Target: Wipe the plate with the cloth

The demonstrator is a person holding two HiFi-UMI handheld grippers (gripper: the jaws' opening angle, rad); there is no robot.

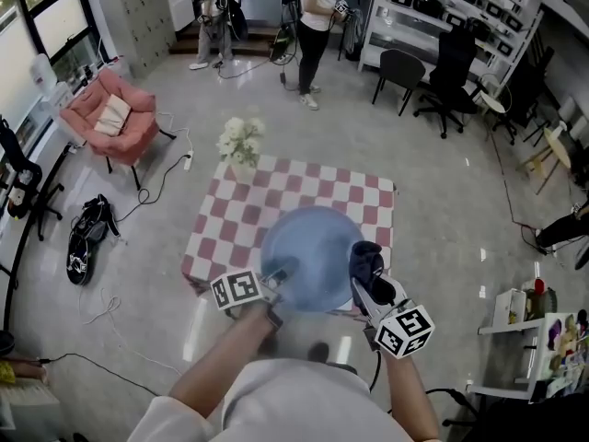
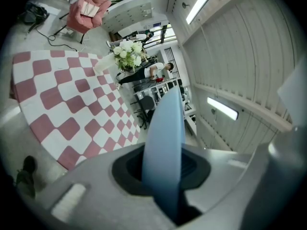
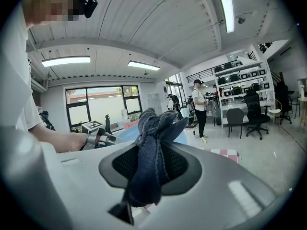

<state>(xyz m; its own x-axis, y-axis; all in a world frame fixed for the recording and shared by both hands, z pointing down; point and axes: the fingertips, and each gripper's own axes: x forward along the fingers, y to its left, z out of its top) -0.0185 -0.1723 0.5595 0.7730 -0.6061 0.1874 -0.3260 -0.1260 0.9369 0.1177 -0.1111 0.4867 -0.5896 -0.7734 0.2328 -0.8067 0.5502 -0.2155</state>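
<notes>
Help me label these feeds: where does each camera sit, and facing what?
Head view: head-mounted, steeply down at plate over checkered table; both forearms show.
Left gripper view: on left tongs, along the clamped plate toward the table.
Right gripper view: on right tongs, past the gripped cloth toward the person's left arm.
All share the plate.

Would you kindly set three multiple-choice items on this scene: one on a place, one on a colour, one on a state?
1. The flowers stand on the table at: A its near right corner; B its far left corner; C its middle.
2. The cloth is: A dark blue; B white; C red.
3. The left gripper is: A open; B shut on the cloth; C shut on the plate.
B, the head view shows them there; A, it looks navy in the right gripper's fingers; C, its fingers clamp the plate's rim.
</notes>
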